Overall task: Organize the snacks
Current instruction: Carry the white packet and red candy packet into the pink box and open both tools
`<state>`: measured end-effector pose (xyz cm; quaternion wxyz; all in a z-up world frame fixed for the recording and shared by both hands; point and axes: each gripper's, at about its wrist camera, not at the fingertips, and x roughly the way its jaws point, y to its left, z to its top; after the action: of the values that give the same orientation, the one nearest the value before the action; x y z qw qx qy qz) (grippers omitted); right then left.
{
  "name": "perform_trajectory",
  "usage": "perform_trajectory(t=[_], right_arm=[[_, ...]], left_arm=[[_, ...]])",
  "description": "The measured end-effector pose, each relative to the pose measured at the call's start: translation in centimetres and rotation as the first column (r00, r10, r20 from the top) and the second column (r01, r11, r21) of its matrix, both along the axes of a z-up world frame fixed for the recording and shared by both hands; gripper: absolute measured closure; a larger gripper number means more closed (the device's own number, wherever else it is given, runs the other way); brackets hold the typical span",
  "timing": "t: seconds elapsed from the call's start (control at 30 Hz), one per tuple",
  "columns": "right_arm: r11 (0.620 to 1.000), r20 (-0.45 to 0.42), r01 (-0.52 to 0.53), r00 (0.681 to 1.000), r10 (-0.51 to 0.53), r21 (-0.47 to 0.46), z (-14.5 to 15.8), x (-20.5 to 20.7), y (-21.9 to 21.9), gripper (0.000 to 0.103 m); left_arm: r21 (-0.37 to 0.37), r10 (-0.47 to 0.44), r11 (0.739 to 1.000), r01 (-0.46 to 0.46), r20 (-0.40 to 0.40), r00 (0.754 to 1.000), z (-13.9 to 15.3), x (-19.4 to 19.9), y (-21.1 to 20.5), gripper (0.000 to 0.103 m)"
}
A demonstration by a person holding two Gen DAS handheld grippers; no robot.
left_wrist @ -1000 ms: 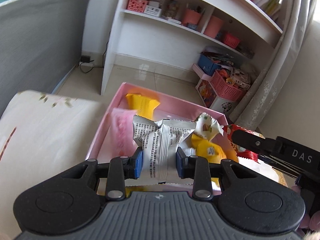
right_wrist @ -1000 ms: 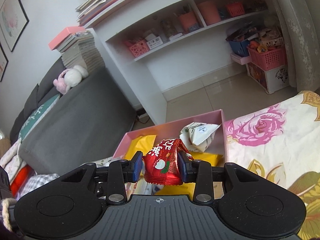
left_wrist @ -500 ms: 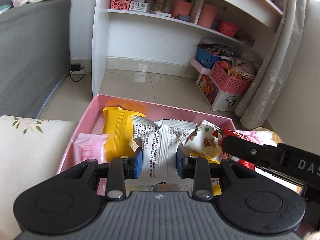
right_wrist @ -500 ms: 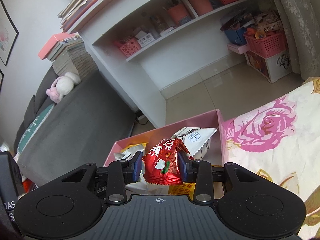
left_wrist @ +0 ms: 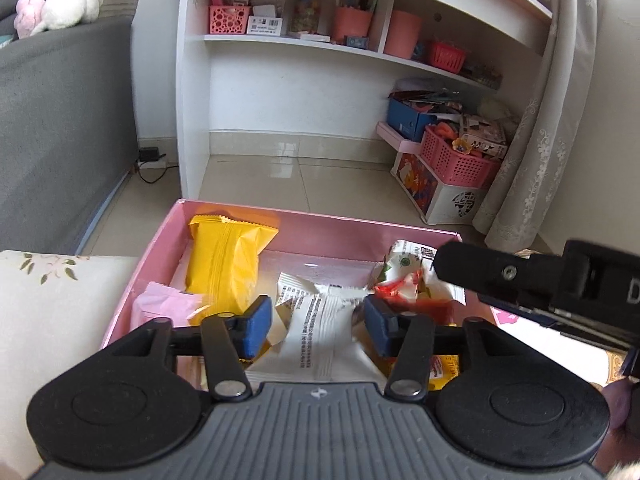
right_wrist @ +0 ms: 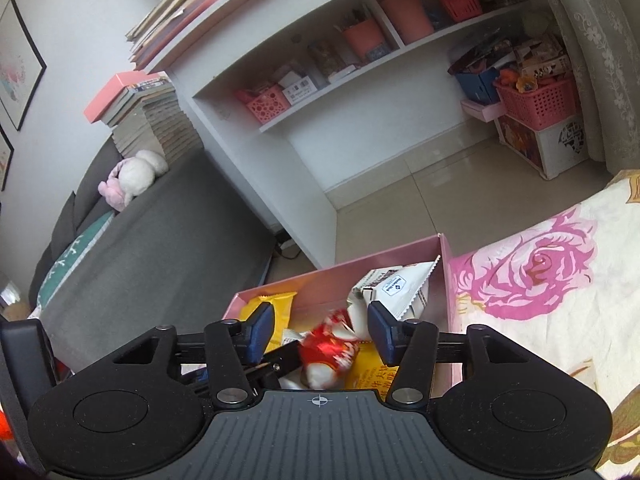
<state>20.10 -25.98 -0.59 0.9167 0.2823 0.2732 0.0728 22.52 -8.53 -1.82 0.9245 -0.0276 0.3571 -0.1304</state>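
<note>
A pink box [left_wrist: 320,226] sits on the flowered cloth and holds several snack packets. My left gripper [left_wrist: 318,326] is open over the box, with a white printed packet [left_wrist: 326,334] lying loose between its fingers. A yellow packet [left_wrist: 224,264] and a pink packet [left_wrist: 168,308] lie at the box's left. My right gripper [right_wrist: 320,330] is open above the box [right_wrist: 360,270]; a red packet [right_wrist: 328,354] lies blurred below it, free of the pads. It also shows in the left wrist view [left_wrist: 412,294]. A white triangular packet [right_wrist: 400,288] rests at the box's right.
A white shelf unit [left_wrist: 320,60] with pink baskets and pots stands behind the box. A grey sofa [left_wrist: 60,128] is at the left, a curtain [left_wrist: 552,100] and pink storage baskets [left_wrist: 456,164] at the right. The rose-patterned cloth [right_wrist: 540,280] spreads right of the box.
Both grippers have opened. The white printed packet and the red packet have dropped out of the pads into the pink box.
</note>
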Motion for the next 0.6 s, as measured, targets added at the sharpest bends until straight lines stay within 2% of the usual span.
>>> perform_trajectory(t=[0.33,0.6], right_arm=[[1.0,0.006,0.009,1.0,-0.009,-0.015,2.0,-1.4,0.4,0.034],[0.999,0.003,0.021,1.0,-0.021,-0.041,4.0,-3.8,0.7,0.023]], left_arm=[[0.017,0.006,1.0,-0.007,0.005,1.0,1.2,-1.4,0.9,0.044],[0.021,0.008,1.0,-0.008,0.015,1.0,2.5,-3.8,2.0,0.03]])
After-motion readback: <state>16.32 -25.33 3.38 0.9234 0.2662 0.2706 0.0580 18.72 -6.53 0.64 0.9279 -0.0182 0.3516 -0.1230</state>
